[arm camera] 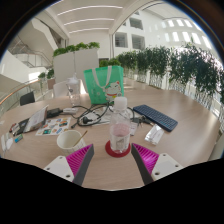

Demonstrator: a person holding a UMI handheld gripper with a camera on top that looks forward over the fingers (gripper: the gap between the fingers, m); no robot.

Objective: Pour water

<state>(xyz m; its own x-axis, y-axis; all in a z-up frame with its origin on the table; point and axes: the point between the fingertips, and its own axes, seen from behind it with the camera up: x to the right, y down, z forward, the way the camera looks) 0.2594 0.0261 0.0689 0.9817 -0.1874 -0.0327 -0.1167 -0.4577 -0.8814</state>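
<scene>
A clear plastic water bottle [120,126] with a white cap stands upright on a red coaster [119,152] on the round wooden table [185,135]. A white cup [71,140] sits to the left of the bottle. My gripper [110,162] is open, its magenta pads [146,157] spread wide on either side. The bottle stands just ahead of the fingertips, centred between them, with clear gaps on both sides. Nothing is held.
A green bag [103,82] stands at the far side of the table. A dark tablet [155,117] lies to the right, papers and small items [45,125] to the left, cables in the middle. Planters with greenery line the background.
</scene>
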